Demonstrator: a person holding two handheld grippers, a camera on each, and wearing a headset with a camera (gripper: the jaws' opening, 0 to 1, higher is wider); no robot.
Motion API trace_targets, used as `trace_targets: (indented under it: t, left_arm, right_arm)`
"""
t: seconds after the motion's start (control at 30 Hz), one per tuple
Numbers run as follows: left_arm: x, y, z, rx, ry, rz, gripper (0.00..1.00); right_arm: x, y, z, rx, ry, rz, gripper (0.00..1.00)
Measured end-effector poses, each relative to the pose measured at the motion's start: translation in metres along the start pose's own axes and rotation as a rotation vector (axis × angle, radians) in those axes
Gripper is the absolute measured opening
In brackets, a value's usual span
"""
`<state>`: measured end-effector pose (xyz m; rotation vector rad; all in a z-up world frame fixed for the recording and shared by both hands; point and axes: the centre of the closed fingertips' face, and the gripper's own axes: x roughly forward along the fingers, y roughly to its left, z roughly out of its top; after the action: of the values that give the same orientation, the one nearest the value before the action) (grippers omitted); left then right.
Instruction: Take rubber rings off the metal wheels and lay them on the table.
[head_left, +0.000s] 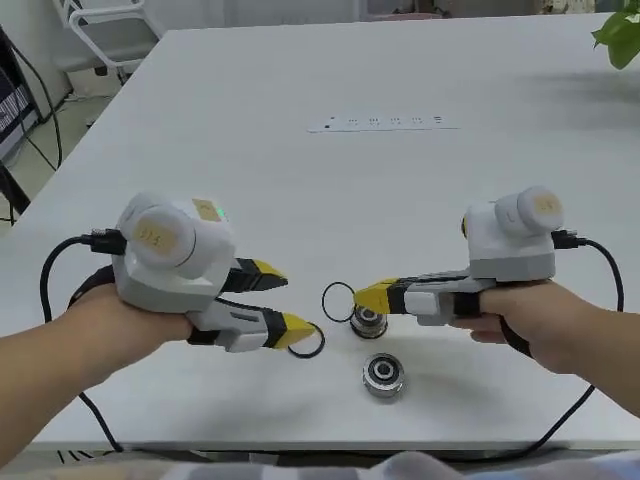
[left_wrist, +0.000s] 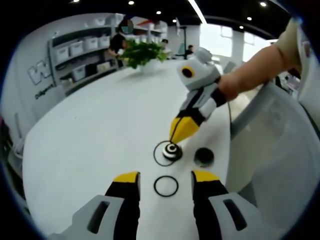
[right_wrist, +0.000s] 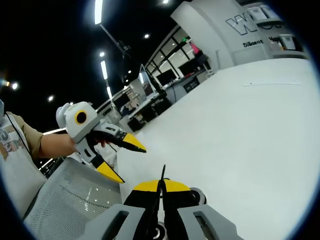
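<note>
Pinching a rubber ring: right gripper (head_left: 372, 297) has its jaws fully closed on the held ring (head_left: 338, 300). In head view the ring hangs off the yellow tips, just left of the back wheel (head_left: 368, 321). In right gripper view the right gripper (right_wrist: 161, 187) shows the held ring (right_wrist: 162, 172) as a thin black line sticking up from btwn the closed tips. In left gripper view the right gripper (left_wrist: 181, 131) points down at the back wheel (left_wrist: 171, 150), and the held ring (left_wrist: 156, 155) looks looped round it. Can't tell if ring and wheel touch.

Left gripper (head_left: 282, 300) has its jaws wide apart and grips nothing, low over the table (head_left: 400, 200). Loose ring (head_left: 308, 343) lies flat on the table right by its lower tip, partly hidden. In left gripper view the left gripper (left_wrist: 166, 177) has the loose ring (left_wrist: 166, 186) lying btwn the two yellow tips, touching neither. Left gripper (right_wrist: 125, 161) also shows in right gripper view, jaws spread.

Front wheel (head_left: 384, 375) sits on the table nearer the person, just beside the back wheel and apart from both grippers. In left gripper view the front wheel (left_wrist: 203, 156) looks dark. Can't tell if it has a ring on it.
</note>
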<state>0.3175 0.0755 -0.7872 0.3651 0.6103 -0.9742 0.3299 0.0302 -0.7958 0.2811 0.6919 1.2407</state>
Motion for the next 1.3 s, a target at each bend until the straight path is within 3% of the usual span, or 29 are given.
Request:
trace_targets:
  t: [0.57, 1.3]
  left_arm:
    - [-0.023, 0.005, -0.016, -0.032, -0.004, 0.032, 0.47]
    - [-0.041, 0.003, -0.03, -0.068, -0.006, 0.057, 0.51]
  right_arm:
    - [0.023, 0.011, -0.005, 0.007, 0.047, 0.045, 0.0]
    - [0.045, 0.006, -0.025, 0.053, 0.13, 0.058, 0.0]
